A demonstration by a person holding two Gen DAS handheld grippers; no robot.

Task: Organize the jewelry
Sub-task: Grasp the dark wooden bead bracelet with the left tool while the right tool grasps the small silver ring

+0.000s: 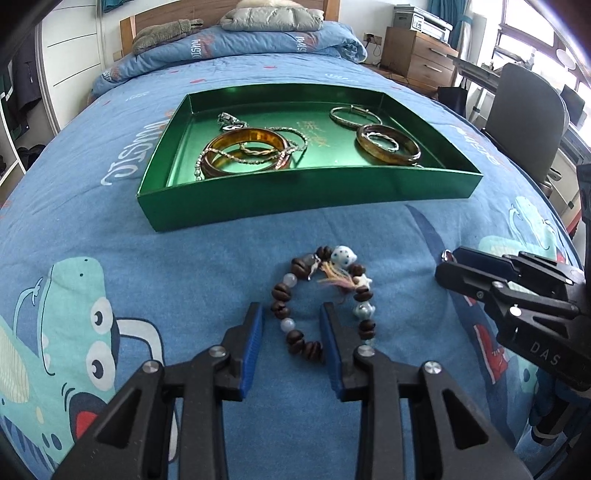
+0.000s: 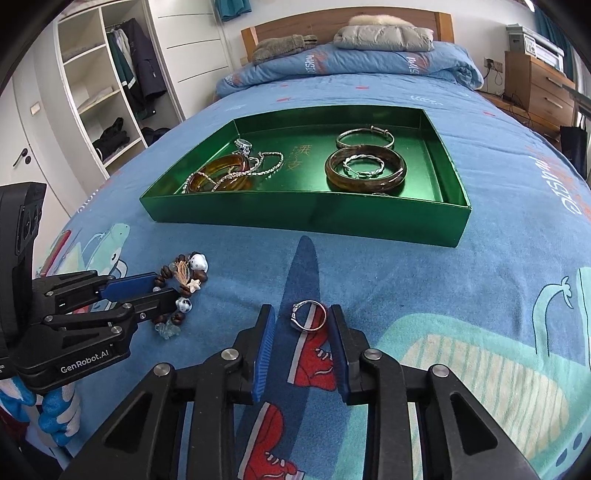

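A bracelet of brown and white beads (image 1: 282, 306) lies on the blue bedspread, in front of the green tray (image 1: 295, 195). My left gripper (image 1: 291, 310) is open and straddles the bracelet's left arc; its pads do not press on the beads. A silver ring (image 2: 308, 315) lies on the bedspread between the fingers of my right gripper (image 2: 301, 312), which is open, with a gap on the ring's left side. The tray (image 2: 295, 218) holds amber bangles (image 2: 365, 170), silver bangles and chains. The left gripper (image 2: 162, 286) also shows over the bracelet (image 2: 184, 284) in the right wrist view.
Folded bedding and a grey pillow (image 1: 271, 18) lie at the head of the bed. A wooden drawer unit (image 1: 417, 59) and a dark chair (image 1: 524, 118) stand to the right of the bed. An open wardrobe (image 2: 107, 85) stands to the left.
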